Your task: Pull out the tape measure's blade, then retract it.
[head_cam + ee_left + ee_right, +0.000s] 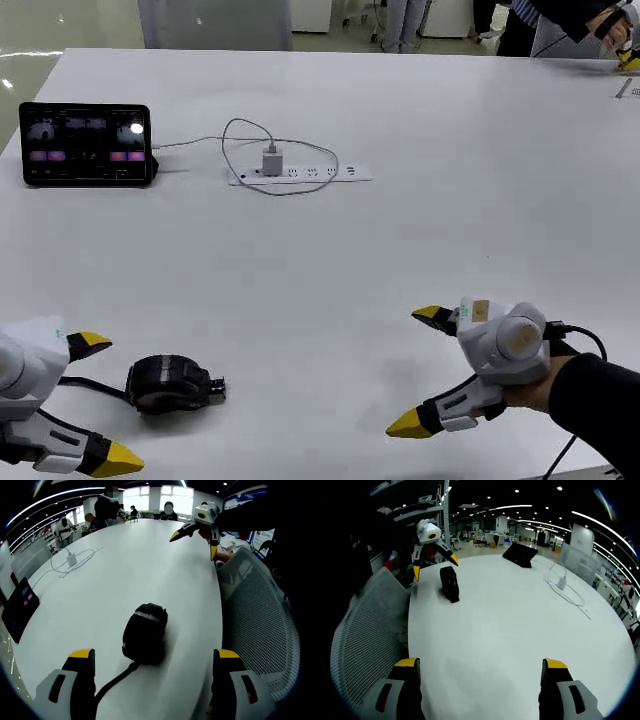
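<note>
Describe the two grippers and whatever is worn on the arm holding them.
Both the left gripper and right gripper have white bodies, dark grey jaws and pointed yellow tips. The right one carries a small tan label and a thin black cable. A black sleeve covers that arm.

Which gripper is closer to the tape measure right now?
Left. The left gripper is right beside the tape measure, open jaws facing it; the right gripper is far off across the table.
</note>
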